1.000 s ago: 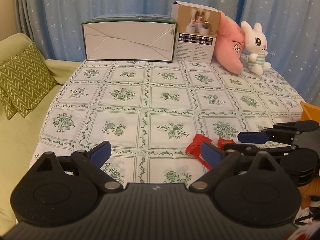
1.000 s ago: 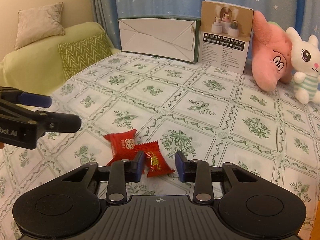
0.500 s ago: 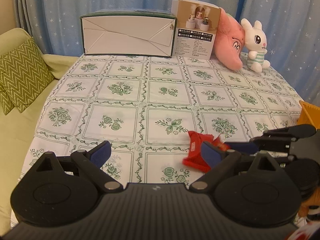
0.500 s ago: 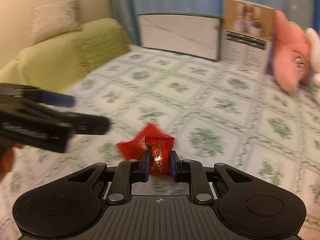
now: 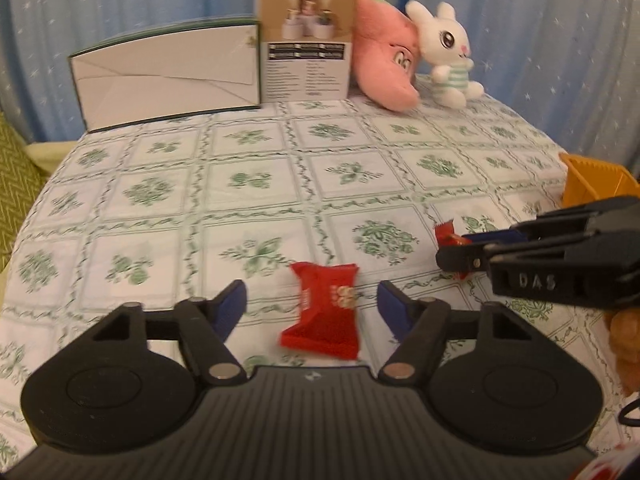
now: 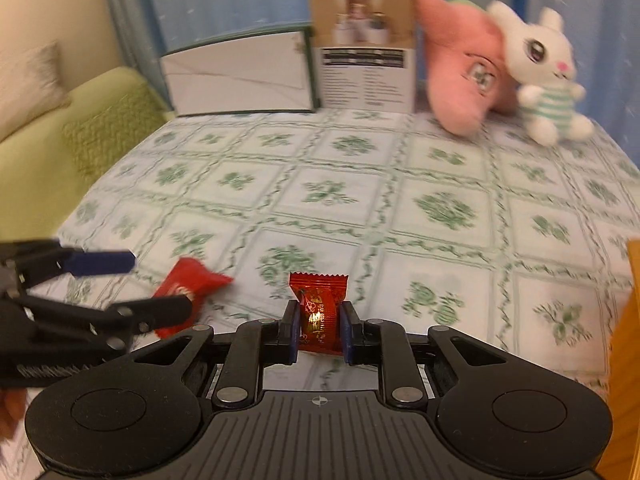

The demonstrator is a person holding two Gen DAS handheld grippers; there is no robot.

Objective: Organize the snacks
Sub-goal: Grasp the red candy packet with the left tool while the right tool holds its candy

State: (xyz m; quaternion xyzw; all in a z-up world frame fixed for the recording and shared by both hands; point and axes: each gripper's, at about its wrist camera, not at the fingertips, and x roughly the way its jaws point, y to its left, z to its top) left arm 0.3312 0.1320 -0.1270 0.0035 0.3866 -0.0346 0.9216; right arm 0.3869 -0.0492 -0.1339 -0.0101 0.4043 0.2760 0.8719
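My right gripper (image 6: 319, 330) is shut on a small red candy with gold print (image 6: 319, 312) and holds it above the tablecloth. It also shows in the left wrist view (image 5: 466, 250), with the candy (image 5: 447, 235) between its fingers. A larger red snack packet (image 5: 324, 310) lies on the cloth between the fingers of my open left gripper (image 5: 312, 306), untouched. The same packet (image 6: 188, 288) shows in the right wrist view beside the left gripper (image 6: 144, 288).
An orange container (image 5: 596, 184) stands at the table's right edge, also in the right wrist view (image 6: 624, 352). A white and green box (image 5: 164, 76), a brown carton (image 5: 306, 40), a pink plush (image 5: 386, 64) and a white rabbit (image 5: 446, 52) line the back. A green sofa (image 6: 72, 136) is on the left.
My right gripper closed on the small candy, lifted it and carried it to the right. My left gripper moved right so the larger packet now sits between its fingers.
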